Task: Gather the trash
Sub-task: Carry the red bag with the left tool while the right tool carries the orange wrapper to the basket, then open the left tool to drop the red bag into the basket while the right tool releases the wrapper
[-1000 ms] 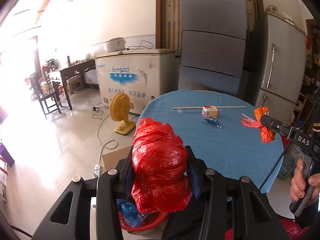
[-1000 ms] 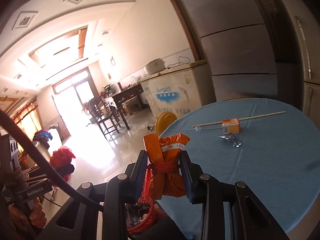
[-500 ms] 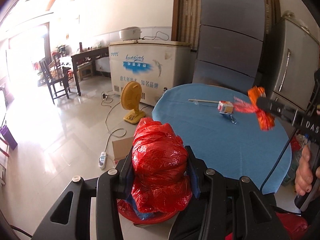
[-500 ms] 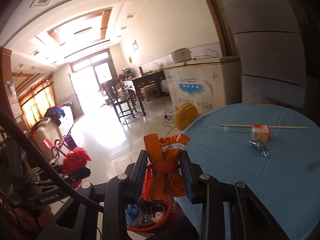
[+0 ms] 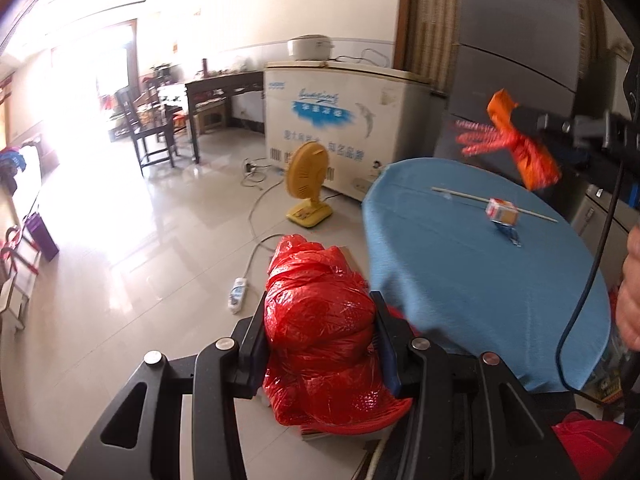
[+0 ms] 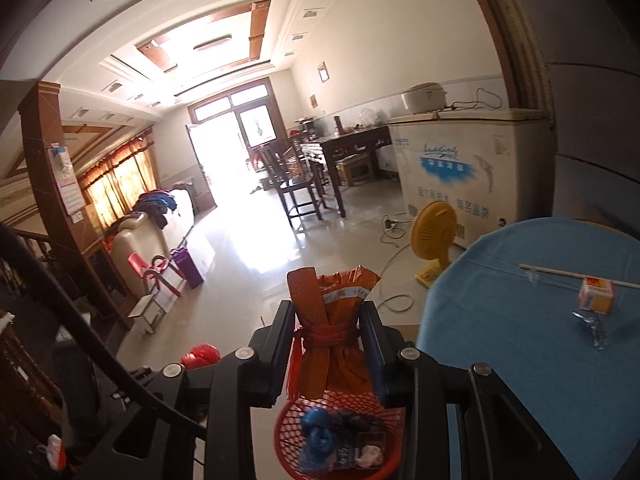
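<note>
The left claw (image 5: 320,340) grips a crumpled red plastic bag (image 5: 320,320) and the right claw (image 6: 326,344) clamps an orange packet (image 6: 332,320) tied with red string, directly above a red mesh basket (image 6: 340,440) of trash beside the blue-clothed bench (image 6: 540,360).
</note>
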Tool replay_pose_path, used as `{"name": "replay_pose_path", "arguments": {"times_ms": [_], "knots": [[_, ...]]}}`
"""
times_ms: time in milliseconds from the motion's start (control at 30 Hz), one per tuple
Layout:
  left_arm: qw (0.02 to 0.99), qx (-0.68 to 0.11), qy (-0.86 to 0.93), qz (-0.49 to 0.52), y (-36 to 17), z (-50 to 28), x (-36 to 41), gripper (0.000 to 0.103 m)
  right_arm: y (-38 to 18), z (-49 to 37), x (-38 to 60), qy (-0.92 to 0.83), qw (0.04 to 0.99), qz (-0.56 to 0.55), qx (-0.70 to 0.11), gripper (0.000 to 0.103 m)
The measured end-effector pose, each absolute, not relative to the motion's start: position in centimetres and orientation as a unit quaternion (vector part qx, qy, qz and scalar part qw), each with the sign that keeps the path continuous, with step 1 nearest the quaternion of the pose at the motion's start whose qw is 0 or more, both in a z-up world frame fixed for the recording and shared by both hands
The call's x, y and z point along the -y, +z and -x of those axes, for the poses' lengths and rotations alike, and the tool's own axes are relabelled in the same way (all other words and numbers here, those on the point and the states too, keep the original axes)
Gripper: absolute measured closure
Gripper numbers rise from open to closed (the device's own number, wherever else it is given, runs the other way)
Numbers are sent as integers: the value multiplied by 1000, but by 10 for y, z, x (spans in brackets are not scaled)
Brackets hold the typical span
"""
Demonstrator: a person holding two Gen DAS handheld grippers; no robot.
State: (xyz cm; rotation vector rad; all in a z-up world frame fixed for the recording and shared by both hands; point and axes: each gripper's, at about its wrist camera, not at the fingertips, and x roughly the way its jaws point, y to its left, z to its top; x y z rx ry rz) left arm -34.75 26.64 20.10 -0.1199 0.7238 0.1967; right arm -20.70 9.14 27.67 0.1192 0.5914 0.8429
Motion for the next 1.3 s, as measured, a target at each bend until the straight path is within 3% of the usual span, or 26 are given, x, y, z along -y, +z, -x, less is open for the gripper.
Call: {"name": "replay_pose_path", "arguments": {"times_ms": [233,533,867,1300], "knots": [[925,-347,143,64,199,357,-300,56,274,200,-132,433,851,-66,-290,67],[921,-357,149,53,189,349,-302,56,215,200,-147,448,822,-52,-349,67],[895,-425,84,107,141,334,-296,56,147,177,-154,455,766,-75,-448,67],[875,-469,38,112,99,299,-272,56,96,118,-126,360,768,-138,-511,67]]}}
